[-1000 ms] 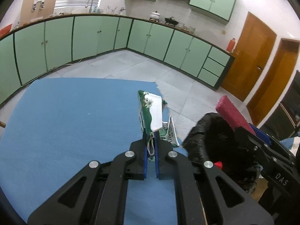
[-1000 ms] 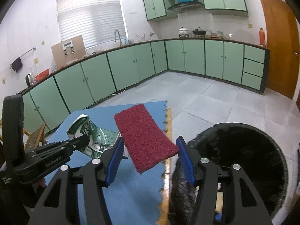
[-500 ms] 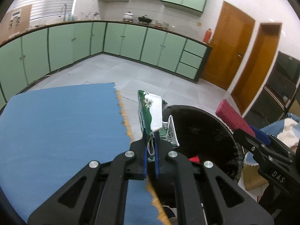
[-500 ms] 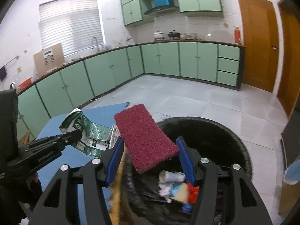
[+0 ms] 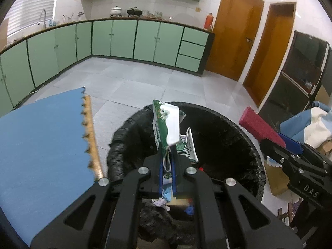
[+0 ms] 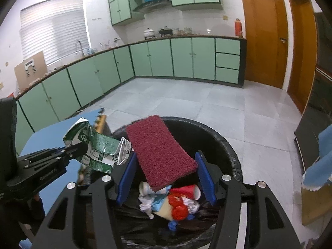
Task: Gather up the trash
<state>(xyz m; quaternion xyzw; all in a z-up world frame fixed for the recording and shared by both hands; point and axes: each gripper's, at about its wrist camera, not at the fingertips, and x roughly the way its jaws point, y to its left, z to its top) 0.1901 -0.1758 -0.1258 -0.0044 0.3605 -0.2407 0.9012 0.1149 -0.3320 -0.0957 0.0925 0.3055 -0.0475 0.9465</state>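
left gripper (image 5: 168,166) of mine pinches a crushed green carton (image 5: 166,124) tight above the black-lined bin (image 5: 244,137). my right gripper (image 6: 164,174) clamps a red scouring pad (image 6: 159,147) over the bin's trash.

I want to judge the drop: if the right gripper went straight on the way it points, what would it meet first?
Most likely the trash already in the black bin: the right gripper, shut on the red scouring pad, points down into the bin's open mouth, toward the red cup and crumpled paper. Depth is hard to judge.
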